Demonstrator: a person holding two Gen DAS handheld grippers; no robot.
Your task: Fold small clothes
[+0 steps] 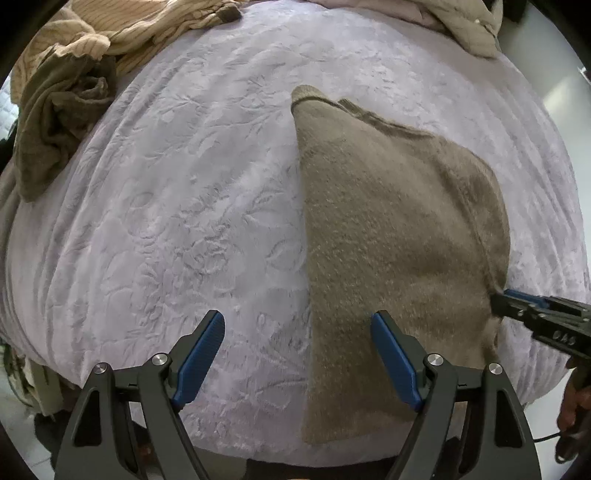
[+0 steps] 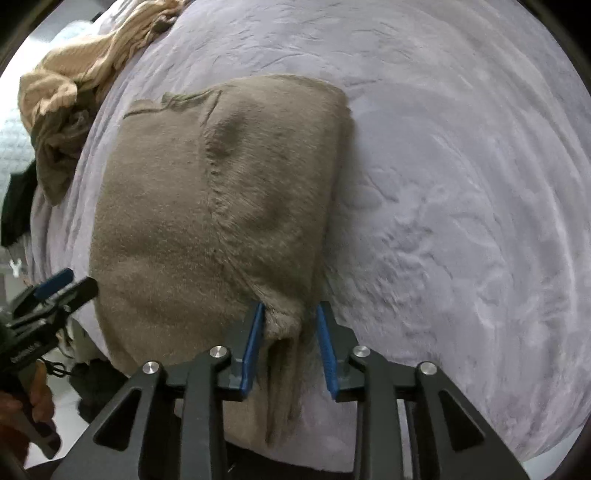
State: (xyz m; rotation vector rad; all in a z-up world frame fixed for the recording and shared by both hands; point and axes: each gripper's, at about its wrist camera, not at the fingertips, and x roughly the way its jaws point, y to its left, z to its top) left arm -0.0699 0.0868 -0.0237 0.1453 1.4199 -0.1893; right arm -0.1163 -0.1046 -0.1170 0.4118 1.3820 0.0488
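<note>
A taupe knit garment (image 1: 388, 221) (image 2: 177, 221) lies folded and mostly flat on a lilac embossed blanket (image 1: 184, 203) (image 2: 443, 184). My left gripper (image 1: 298, 315) (image 2: 79, 280) is open just above the garment's near left edge, one finger over the cloth and one over bare blanket. My right gripper (image 2: 291, 305) (image 1: 496, 304) is shut on a bunched fold at the garment's near right corner. A seam ridge runs up from that pinch, and loose cloth hangs below the fingers.
A heap of tan and olive clothes (image 1: 74, 74) (image 2: 66, 92) lies at the far left of the blanket. Another beige garment (image 1: 469, 29) lies at the far right edge. A person's hand (image 1: 570, 406) (image 2: 33, 398) holds each gripper handle. The blanket drops off at the near edge.
</note>
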